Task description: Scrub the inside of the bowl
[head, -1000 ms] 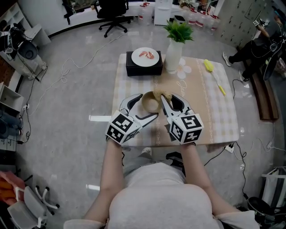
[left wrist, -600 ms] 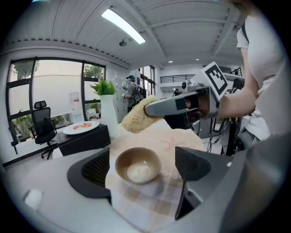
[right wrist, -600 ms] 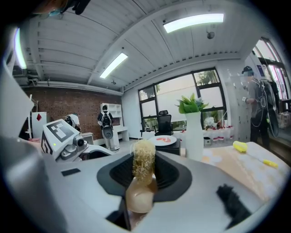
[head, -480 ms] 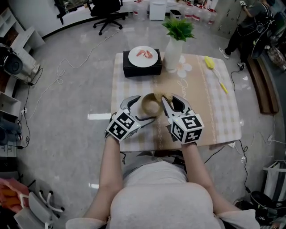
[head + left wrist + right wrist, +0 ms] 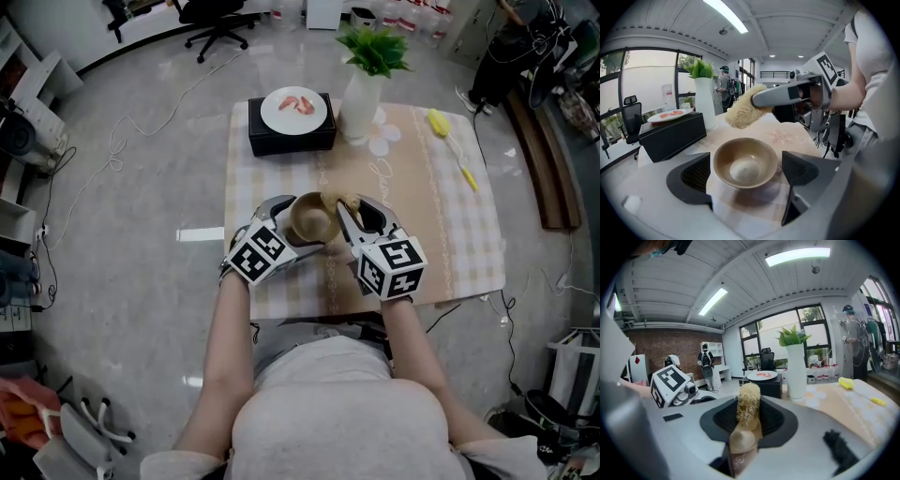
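Left gripper (image 5: pixel 302 225) lower than before, jaws freshly widened astride the bowl (image 5: pixel 745 161); right gripper (image 5: pixel 746 427) tight on scrubber (image 5: pixel 748 401).

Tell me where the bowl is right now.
In the head view the bowl sits on the table near its front edge, between the left gripper's jaws, which have just been opening; the right gripper's scrubber is beside it.

Scrubber (image 5: pixel 336 199) — mostly behind right gripper (image 5: pixel 352 212)

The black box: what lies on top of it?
A white plate with reddish food pieces rests on the black box; it covers most of the box's top.
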Tool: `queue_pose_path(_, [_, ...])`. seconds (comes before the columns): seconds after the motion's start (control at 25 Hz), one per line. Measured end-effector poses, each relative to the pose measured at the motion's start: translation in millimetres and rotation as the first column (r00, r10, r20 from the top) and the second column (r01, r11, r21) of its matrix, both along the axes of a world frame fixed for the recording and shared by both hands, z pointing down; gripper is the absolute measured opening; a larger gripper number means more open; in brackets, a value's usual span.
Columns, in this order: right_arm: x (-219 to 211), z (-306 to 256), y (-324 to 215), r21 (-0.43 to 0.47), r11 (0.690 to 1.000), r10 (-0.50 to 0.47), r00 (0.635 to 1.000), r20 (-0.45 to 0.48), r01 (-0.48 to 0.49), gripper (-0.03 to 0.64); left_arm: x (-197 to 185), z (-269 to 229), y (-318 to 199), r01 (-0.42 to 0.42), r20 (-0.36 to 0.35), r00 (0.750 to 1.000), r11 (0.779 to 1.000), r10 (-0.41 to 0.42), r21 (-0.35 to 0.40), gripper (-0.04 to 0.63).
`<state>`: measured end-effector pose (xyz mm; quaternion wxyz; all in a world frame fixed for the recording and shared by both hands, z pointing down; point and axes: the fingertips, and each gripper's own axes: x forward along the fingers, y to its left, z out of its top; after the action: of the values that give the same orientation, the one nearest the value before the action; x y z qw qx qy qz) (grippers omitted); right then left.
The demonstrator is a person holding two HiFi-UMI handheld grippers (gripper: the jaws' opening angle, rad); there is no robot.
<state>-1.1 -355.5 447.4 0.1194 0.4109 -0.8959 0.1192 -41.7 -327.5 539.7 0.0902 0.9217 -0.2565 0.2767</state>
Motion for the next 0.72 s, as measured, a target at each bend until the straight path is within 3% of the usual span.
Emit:
queue_pose_path(0.28, [5,4,-10,-0.014,1.000,0.013,1.000,0.004,-0.013,0.100,3,6,-2,-0.035,-0.010,0.999,0.998,0.034,-0.058,0.491])
queue_pose_path(0.4, [4,6,-12,-0.017,1.000,0.003,1.000,-0.002,-0.003,0.100,0,13,-1,-0.049,0.031,0.998,0.996,0.051,-0.068,0.486])
queue_pose_path(0.72, [-14,11,-10,-0.037,0.990,-0.134,0.990,-0.036,0.133,0.100,-2,23,-2,-0.057,0.078,0.995,0.996,0.062,-0.066,0.467])
